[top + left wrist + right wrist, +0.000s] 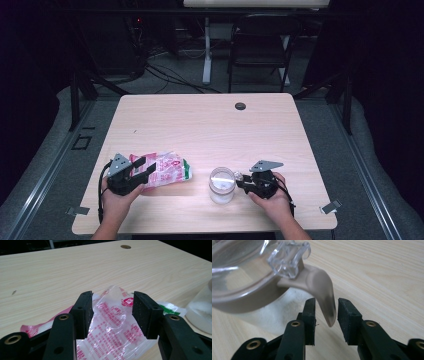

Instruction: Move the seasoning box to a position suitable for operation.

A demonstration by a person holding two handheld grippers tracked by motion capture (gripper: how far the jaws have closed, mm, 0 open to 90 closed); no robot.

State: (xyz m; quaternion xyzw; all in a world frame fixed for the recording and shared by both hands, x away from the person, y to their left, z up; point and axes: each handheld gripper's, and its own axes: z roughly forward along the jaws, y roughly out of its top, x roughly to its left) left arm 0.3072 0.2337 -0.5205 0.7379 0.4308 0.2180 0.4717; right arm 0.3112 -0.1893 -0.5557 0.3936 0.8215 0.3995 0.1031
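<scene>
A crumpled clear plastic bag (167,170) with pink print and a green strip lies at the table's front left. My left gripper (145,167) stands open around it. In the left gripper view the bag (112,322) rises between the two pads (143,312) of the gripper (112,305), and neither pad presses on it. A clear jar (221,187) with white contents stands front centre, right of the bag. My right gripper (240,181) meets it from the right. In the right gripper view the lid's beige latch tab (324,290) hangs between the open jaws of the gripper (325,302), below a clear clasp (288,258).
The light wooden table (200,130) has a round cable hole (240,106) near its far edge. A dark folding chair (260,45) and a white desk leg stand beyond it. The jar (200,312) sits just right of the bag.
</scene>
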